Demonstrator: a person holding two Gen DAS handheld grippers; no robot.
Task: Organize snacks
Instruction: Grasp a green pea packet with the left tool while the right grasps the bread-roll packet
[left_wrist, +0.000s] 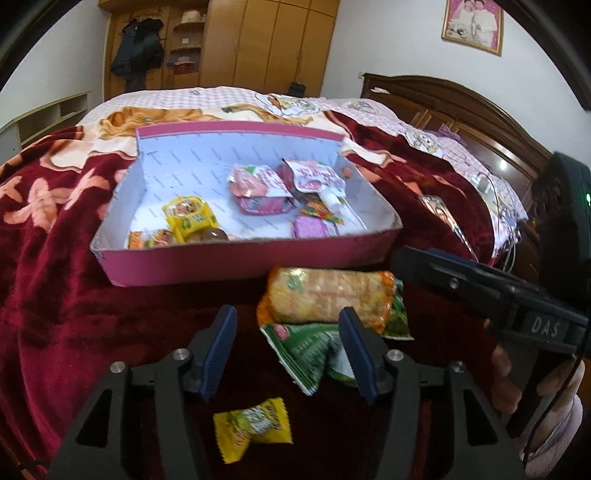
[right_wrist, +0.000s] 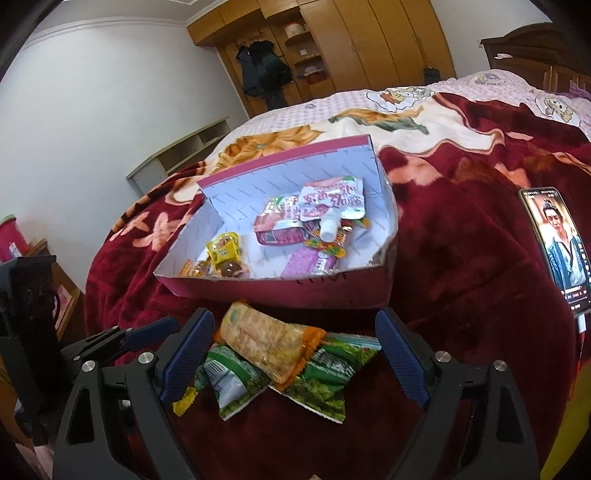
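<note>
A pink cardboard box (left_wrist: 236, 264) (right_wrist: 280, 291) sits on the bed and holds several snack packets. In front of it an orange rice-cracker pack (left_wrist: 328, 295) (right_wrist: 266, 339) lies over green snack packets (left_wrist: 306, 350) (right_wrist: 325, 376). A yellow candy (left_wrist: 255, 428) lies nearest in the left wrist view. My left gripper (left_wrist: 288, 347) is open and empty, just short of the green packets. My right gripper (right_wrist: 295, 354) is open and empty, its fingers either side of the cracker pack and green packets. The right gripper also shows in the left wrist view (left_wrist: 402, 262).
A dark red floral blanket (left_wrist: 55, 258) (right_wrist: 480, 240) covers the bed. A phone (right_wrist: 557, 247) with a lit screen lies on the blanket to the right. A wooden headboard (left_wrist: 461, 107) and wardrobe (left_wrist: 266, 44) stand behind.
</note>
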